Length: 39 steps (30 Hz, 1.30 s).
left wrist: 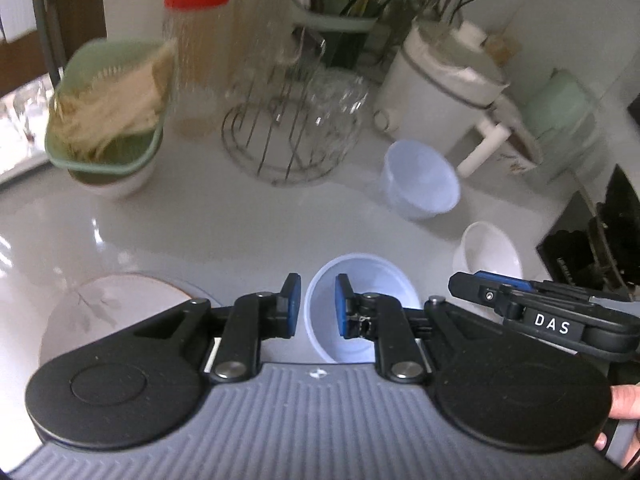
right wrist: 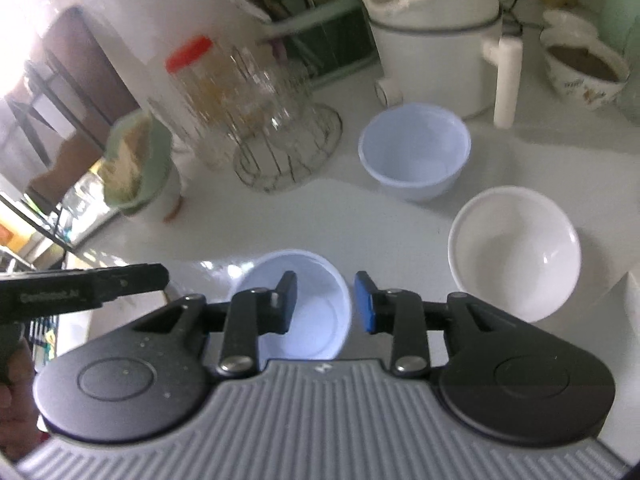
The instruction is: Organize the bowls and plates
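Observation:
A small pale blue bowl [left wrist: 360, 280] sits on the white counter right in front of both grippers; it also shows in the right wrist view [right wrist: 316, 280]. My left gripper [left wrist: 318, 306] is open, its jaws on either side of the bowl's left rim. My right gripper [right wrist: 326, 304] is open, its jaws on either side of the bowl's right rim. A second pale blue bowl [left wrist: 420, 178] [right wrist: 416, 156] stands farther back. A white bowl [left wrist: 490, 252] [right wrist: 514, 252] stands to the right. A flowered plate [left wrist: 108, 312] lies at the left.
At the back stand a wire rack with glasses [left wrist: 296, 120], a red-lidded jar [left wrist: 196, 60], a green basket on a bowl [left wrist: 108, 120], a white cooker [left wrist: 436, 92], a utensil holder [left wrist: 336, 20] and a patterned bowl [right wrist: 584, 68]. A black object [left wrist: 600, 240] is at the right.

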Tool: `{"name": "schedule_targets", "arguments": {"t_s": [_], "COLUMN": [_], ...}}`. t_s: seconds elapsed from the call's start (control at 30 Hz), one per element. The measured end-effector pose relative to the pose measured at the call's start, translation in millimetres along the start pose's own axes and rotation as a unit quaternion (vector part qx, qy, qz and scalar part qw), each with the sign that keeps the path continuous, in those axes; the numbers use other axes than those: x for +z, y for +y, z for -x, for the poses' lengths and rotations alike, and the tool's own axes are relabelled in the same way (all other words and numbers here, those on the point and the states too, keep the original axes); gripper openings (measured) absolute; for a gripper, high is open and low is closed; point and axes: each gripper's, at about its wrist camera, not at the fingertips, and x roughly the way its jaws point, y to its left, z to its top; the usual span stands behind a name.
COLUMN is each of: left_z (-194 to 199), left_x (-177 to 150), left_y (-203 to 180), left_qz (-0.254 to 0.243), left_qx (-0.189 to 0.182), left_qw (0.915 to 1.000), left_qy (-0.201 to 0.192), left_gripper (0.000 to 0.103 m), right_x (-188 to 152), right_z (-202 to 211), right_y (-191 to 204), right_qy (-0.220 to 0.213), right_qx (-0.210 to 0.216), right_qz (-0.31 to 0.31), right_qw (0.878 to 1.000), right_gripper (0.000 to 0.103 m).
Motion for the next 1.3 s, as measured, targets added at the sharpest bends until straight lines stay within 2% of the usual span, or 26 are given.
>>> {"name": "schedule_targets", "arguments": {"t_s": [0.2,0.47,0.6,0.73,0.77,0.83,0.93,0.97,1.03,1.07,1.1,1.23,1.3], "left_z": [38.7,72.7,90.0,101.6,105.4,114.1,120.7,121.9,124.0,124.1,123.2,116.7,114.8], "left_x": [4.4,-0.4,-9.3,-18.4,-20.2,-23.7,-27.7,-28.5,-30.9,-31.7,-31.7,-26.4,-22.1], "left_y": [-8.5,-24.7,-21.7,-13.2,-10.0,-3.3,3.8,4.9,7.2,7.2,6.4,0.6,-6.1], "left_qz": [-0.031,-0.067,-0.085,-0.097,-0.094,-0.084,-0.076,-0.073,-0.068,-0.067,-0.065,-0.057,-0.064], "left_qx": [-0.013,-0.014,-0.006,0.009,0.011,0.010,0.017,0.018,0.014,0.015,0.016,0.015,0.012], "left_qw": [0.9988,0.9954,0.9929,0.9913,0.9913,0.9915,0.9913,0.9914,0.9917,0.9919,0.9921,0.9937,0.9925], "left_qy": [-0.036,-0.067,-0.083,-0.089,-0.092,-0.098,-0.106,-0.107,-0.108,-0.107,-0.105,-0.096,-0.104], "left_gripper": [0.020,0.034,0.049,0.054,0.056,0.066,0.073,0.073,0.075,0.075,0.075,0.075,0.075], "right_x": [3.7,-2.1,-11.2,-19.8,-21.5,-24.9,-29.4,-31.2,-33.3,-34.7,-35.9,-34.3,-32.0], "right_z": [39.9,77.4,88.3,88.4,90.5,93.7,97.8,98.9,99.4,99.5,99.7,99.1,98.7], "right_y": [21.9,41.4,51.7,64.4,67.7,72.5,77.3,78.1,78.8,78.5,77.6,68.4,61.3], "right_qy": [-0.061,-0.106,-0.125,-0.133,-0.137,-0.143,-0.151,-0.154,-0.156,-0.158,-0.160,-0.168,-0.177], "right_qx": [-0.008,-0.021,-0.024,-0.027,-0.026,-0.027,-0.032,-0.034,-0.034,-0.034,-0.034,-0.032,-0.029], "right_qz": [0.007,0.013,0.016,0.026,0.027,0.028,0.028,0.027,0.025,0.024,0.022,0.014,0.007], "right_qw": [0.998,0.994,0.992,0.990,0.990,0.989,0.988,0.987,0.987,0.987,0.986,0.985,0.984], "right_gripper": [0.035,0.035,0.035,0.035,0.035,0.035,0.035,0.037,0.053,0.065,0.071,0.071,0.071]}}
